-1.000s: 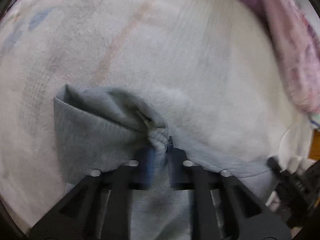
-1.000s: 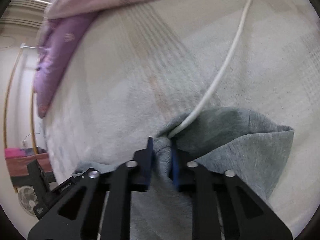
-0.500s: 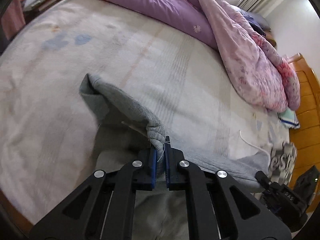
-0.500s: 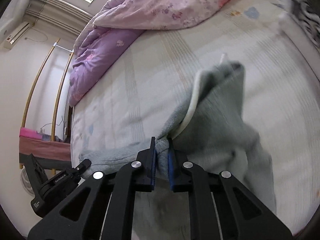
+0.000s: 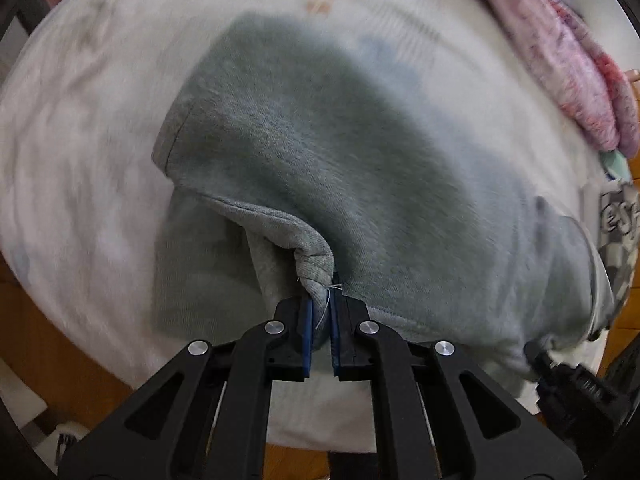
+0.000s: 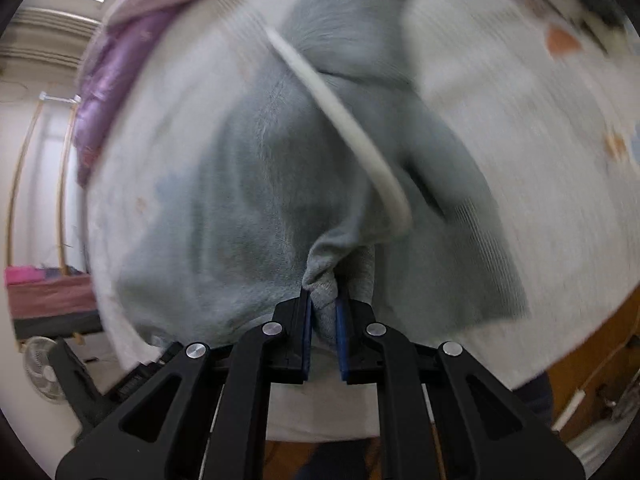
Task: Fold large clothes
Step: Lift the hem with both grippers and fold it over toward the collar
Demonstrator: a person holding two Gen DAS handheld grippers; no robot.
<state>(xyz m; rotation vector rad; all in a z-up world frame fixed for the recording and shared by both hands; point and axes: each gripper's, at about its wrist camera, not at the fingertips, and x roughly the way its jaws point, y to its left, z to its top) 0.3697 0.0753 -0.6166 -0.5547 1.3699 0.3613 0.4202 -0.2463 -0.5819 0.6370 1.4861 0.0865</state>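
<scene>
A large grey sweatshirt point(image 5: 320, 160) hangs stretched over the bed, its fleecy inner side toward the cameras. My left gripper point(image 5: 320, 312) is shut on a bunched hem corner of it. My right gripper point(image 6: 323, 312) is shut on another bunched corner of the sweatshirt point(image 6: 248, 184). A white drawstring point(image 6: 352, 128) loops down across the cloth in the right wrist view. The right gripper's black body point(image 5: 576, 384) shows at the lower right of the left wrist view, and the left gripper's body point(image 6: 100, 380) at the lower left of the right wrist view.
The bed has a pale patterned sheet point(image 5: 80, 120). A pink and purple quilt point(image 5: 560, 60) is heaped at the far side, also seen in the right wrist view point(image 6: 108, 80). A black-and-white printed garment point(image 5: 620, 220) lies at the right. A fan point(image 6: 44, 372) stands on the floor.
Both grippers have lifted and pulled back toward the bed's near edge, and the sweatshirt now hangs spread between them. The views are blurred with motion.
</scene>
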